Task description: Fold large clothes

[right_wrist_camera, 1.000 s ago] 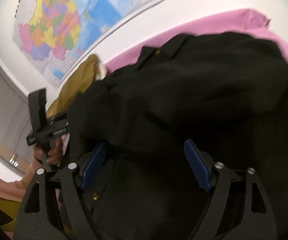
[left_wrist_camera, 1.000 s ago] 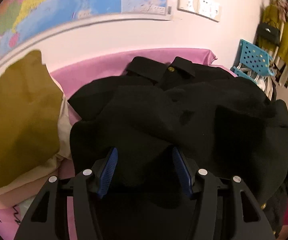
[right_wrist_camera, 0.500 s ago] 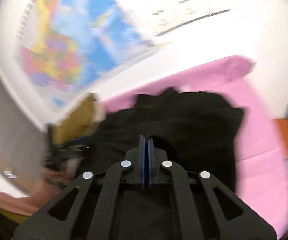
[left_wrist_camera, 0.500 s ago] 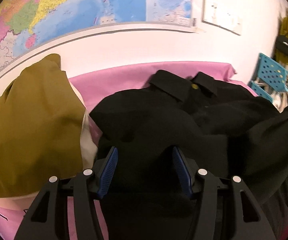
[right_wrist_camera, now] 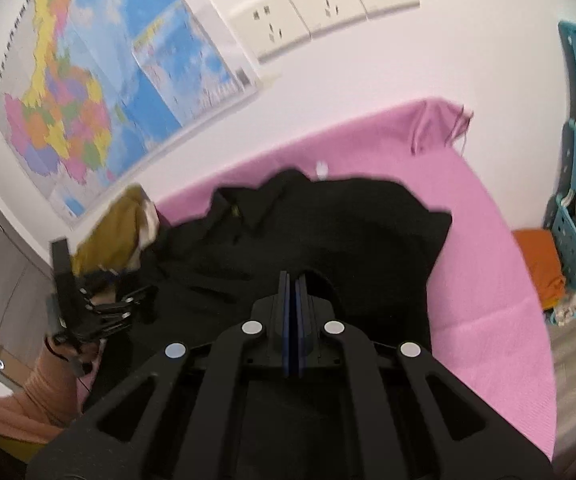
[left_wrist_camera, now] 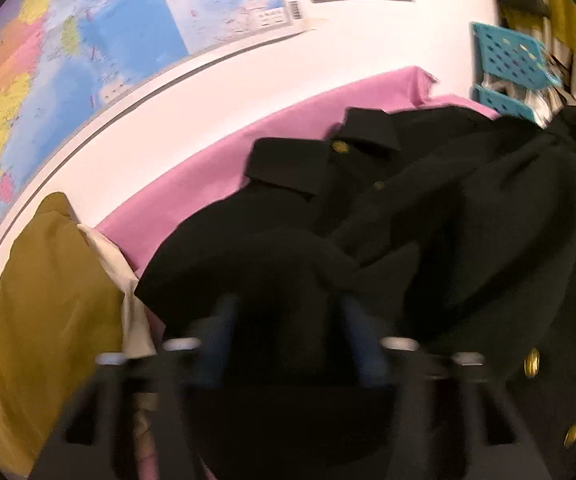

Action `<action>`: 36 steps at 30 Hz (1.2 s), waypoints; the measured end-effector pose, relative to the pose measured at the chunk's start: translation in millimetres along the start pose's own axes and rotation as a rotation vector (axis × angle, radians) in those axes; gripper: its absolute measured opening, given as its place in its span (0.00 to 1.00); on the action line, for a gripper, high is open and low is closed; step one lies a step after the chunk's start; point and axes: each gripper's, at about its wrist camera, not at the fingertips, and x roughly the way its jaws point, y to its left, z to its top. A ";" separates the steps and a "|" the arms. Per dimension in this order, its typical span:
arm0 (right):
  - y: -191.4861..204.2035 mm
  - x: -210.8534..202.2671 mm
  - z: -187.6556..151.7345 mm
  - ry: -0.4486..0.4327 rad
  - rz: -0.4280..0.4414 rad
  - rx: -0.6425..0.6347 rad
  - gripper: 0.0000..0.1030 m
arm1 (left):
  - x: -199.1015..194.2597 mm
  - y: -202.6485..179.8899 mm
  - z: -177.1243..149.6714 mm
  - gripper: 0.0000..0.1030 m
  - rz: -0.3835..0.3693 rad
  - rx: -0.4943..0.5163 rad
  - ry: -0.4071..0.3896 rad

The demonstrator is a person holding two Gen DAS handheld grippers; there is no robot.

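My left gripper (left_wrist_camera: 288,340) sits low over the near left edge of the coat (left_wrist_camera: 428,240). Its jaws have just been closing, with a fold of black cloth between them. The picture is blurred there, so I cannot tell whether my pads are pressing on the cloth yet.

The coat lies bunched on the pink sheet (left_wrist_camera: 215,184), collar (left_wrist_camera: 328,156) toward the wall, gold buttons (left_wrist_camera: 532,362) down its right side. An olive garment (left_wrist_camera: 47,320) lies just beside it on the left.

I judge the coat to be thick and heavy, soft but bulky. It will sag and drag rather than flip cleanly. The cloth looks matte, so I expect little slipping, yet a thin pinch may pull free under the weight. I would take it at a hem, a shoulder seam or the collar, where layers are doubled, and keep off the buttons.

My right gripper (right_wrist_camera: 292,312) has its jaws shut tight, the blue pads almost touching. Black cloth lies all round the tips, and I cannot tell whether a thin edge is caught between them. From this side the coat (right_wrist_camera: 348,232) covers the sheet's (right_wrist_camera: 488,280) left and middle, with bare pink to the right.
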 end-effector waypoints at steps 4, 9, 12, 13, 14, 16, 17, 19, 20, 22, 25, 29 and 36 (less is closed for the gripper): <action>-1.9 -9.8 21.1 -0.113 -0.004 0.019 0.02 | -7.6 31.0 22.7 0.06 0.015 -0.180 -0.064; -26.2 34.3 24.3 -0.028 -0.121 0.042 0.03 | 19.3 32.1 21.3 0.17 0.081 -0.199 -0.021; -45.3 67.5 16.9 0.072 -0.170 0.081 0.04 | 39.5 29.2 10.8 0.31 0.130 -0.186 0.032; -51.9 74.4 15.3 0.091 -0.170 0.106 0.09 | 36.4 32.2 9.5 0.35 0.134 -0.199 0.018; -55.0 75.2 14.5 0.093 -0.174 0.120 0.11 | 32.6 36.9 8.3 0.44 0.132 -0.213 0.015; -55.0 66.8 14.2 0.065 -0.187 0.122 0.24 | 19.5 47.8 5.5 0.52 0.105 -0.248 -0.012; -54.1 60.7 14.6 0.045 -0.193 0.119 0.31 | 13.4 50.3 3.6 0.57 0.093 -0.254 -0.022; -46.1 41.2 16.1 -0.024 -0.213 0.102 0.38 | -7.0 53.6 -3.6 0.59 0.065 -0.260 -0.064; -38.7 28.9 15.5 -0.058 -0.204 0.081 0.38 | -16.0 53.3 -5.5 0.60 0.059 -0.251 -0.085; -16.5 13.6 12.4 -0.098 -0.152 0.008 0.38 | -33.7 47.7 -13.6 0.66 0.042 -0.220 -0.124; 15.4 26.4 5.7 -0.028 -0.092 -0.122 0.38 | -30.4 30.2 -17.5 0.67 -0.037 -0.169 -0.100; 21.3 73.0 -2.6 0.098 -0.128 -0.194 0.34 | 0.9 18.4 -19.1 0.68 -0.019 -0.147 -0.035; -7.8 96.3 3.9 0.139 -0.201 -0.107 0.26 | 7.3 17.4 -18.4 0.75 0.019 -0.171 -0.025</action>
